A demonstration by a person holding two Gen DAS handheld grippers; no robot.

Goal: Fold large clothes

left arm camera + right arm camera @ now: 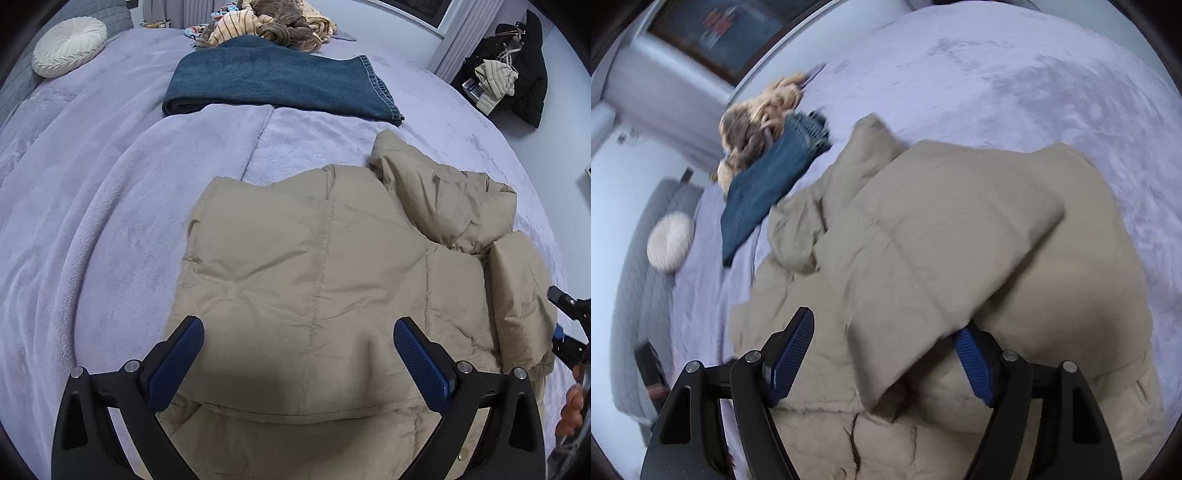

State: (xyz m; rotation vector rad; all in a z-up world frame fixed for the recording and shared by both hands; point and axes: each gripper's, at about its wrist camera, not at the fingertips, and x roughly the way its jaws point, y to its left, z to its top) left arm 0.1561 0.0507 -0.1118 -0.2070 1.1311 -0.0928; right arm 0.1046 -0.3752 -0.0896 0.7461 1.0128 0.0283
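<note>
A beige puffer jacket (314,266) lies on the lilac bed, partly folded over itself, its hood bunched at the far right. It also shows in the right wrist view (960,229), where the image is blurred. My left gripper (297,341) is open just above the jacket's near part, holding nothing. My right gripper (886,332) is open; a folded sleeve or flap of the jacket lies between its jaws and covers its right fingertip. The right gripper also shows at the right edge of the left wrist view (569,328).
Folded blue jeans (280,86) lie beyond the jacket. A pile of brown and striped clothes (266,22) sits at the far end. A round white cushion (68,46) lies far left. Dark coats (517,70) hang at the right wall. The bed's lilac blanket (92,221) spreads left.
</note>
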